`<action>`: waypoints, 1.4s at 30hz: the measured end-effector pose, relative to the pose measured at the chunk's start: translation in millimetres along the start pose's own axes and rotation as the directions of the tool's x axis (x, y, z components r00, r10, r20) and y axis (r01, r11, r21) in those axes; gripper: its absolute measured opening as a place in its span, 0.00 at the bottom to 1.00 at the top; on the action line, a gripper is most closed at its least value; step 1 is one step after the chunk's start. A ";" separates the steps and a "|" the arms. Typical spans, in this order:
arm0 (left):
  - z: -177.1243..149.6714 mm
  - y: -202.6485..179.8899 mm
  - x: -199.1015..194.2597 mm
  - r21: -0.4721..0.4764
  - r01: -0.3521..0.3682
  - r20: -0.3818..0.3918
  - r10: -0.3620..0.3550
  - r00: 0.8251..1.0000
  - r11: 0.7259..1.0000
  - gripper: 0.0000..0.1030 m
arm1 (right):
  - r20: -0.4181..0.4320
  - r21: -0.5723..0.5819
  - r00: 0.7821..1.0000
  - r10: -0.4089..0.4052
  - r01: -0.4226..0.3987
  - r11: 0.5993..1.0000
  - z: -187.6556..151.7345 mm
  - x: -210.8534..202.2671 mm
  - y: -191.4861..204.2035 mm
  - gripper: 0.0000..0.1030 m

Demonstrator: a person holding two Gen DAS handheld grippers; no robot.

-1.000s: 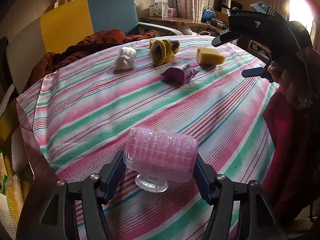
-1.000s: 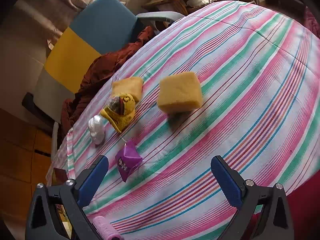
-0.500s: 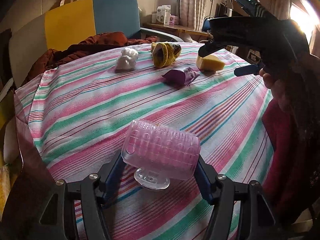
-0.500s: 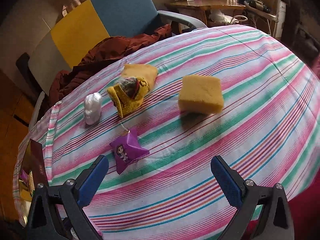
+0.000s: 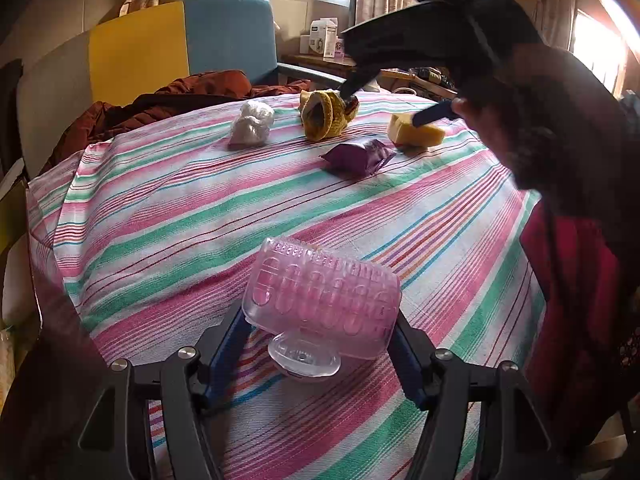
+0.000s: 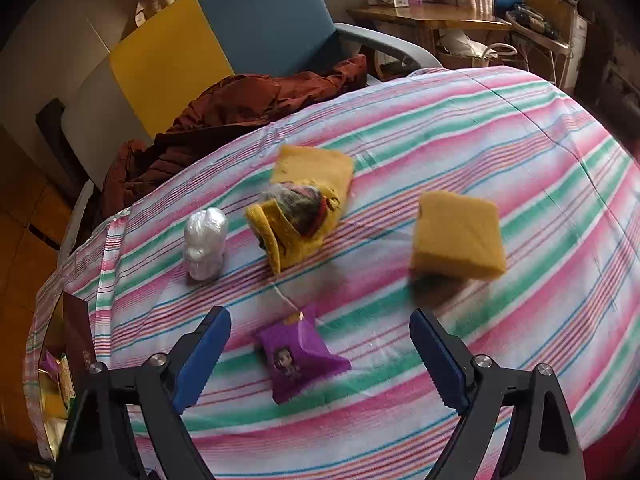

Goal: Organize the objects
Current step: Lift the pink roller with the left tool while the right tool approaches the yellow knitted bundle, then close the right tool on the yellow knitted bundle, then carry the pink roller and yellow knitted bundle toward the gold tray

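Left gripper (image 5: 320, 336) is clamped on a pink cup (image 5: 322, 304), one blue finger pressed on each side. The cup lies on its side between the fingers, clear foot (image 5: 304, 358) facing back toward the camera, low over the striped cloth (image 5: 160, 208); cannot tell if the foot touches the cloth.

Right gripper (image 6: 320, 356) is spread wide, nothing between its fingers (image 6: 204, 356). It hangs above the cloth (image 6: 480, 140). A purple packet (image 6: 298, 354) sits in the gap between the fingers, closer to the left one, not touched by either. A thin string runs from the packet ahead to a yellow pouch (image 6: 300, 224).

Ahead of the right gripper: the pouch straight ahead, a white figure (image 6: 206, 244) ahead-left just beside it, a sponge (image 6: 456, 236) ahead-right, apart from the pouch. A second yellow piece (image 6: 316, 162) lies just past the pouch, touching it.

From the left gripper, these sit far ahead: figure (image 5: 252, 124) ahead-left, pouch (image 5: 324, 114) ahead, packet (image 5: 360, 156) nearer and ahead-right, sponge (image 5: 416, 132) further right. The right gripper (image 5: 394, 104) shows up there too, over the pouch and sponge, with the hand (image 5: 532, 120) on it.

Beyond the table: a chair (image 6: 216, 40) with a brown jacket (image 6: 240, 112) on it.
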State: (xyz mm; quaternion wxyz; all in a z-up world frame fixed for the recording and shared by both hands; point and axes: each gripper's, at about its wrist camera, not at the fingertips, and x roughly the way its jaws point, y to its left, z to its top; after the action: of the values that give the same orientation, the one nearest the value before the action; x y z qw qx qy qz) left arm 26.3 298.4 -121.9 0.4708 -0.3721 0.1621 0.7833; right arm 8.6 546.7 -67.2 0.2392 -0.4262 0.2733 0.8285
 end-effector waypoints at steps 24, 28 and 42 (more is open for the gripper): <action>0.3 0.2 1.7 -0.003 0.007 0.010 -0.007 1.000 1.000 0.66 | -0.022 -0.090 0.998 -0.065 0.063 0.994 32.9 39.5 14.5 0.36; 0.2 -2.1 1.9 0.008 -0.008 0.009 0.008 1.000 1.000 0.66 | 0.032 -0.104 0.999 0.029 -0.026 0.994 12.9 -5.8 15.1 0.36; 11.4 4.5 -20.7 -0.057 -0.095 -0.032 0.093 0.995 0.994 0.65 | 0.092 -0.217 0.974 0.205 -0.182 0.959 -39.8 -40.9 28.4 0.37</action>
State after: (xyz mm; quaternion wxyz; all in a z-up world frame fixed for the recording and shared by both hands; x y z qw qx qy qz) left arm 23.4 290.3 -99.4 0.4200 -0.3889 0.1634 0.8035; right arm 34.9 492.9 -45.3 0.1265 -0.3722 0.2120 0.8947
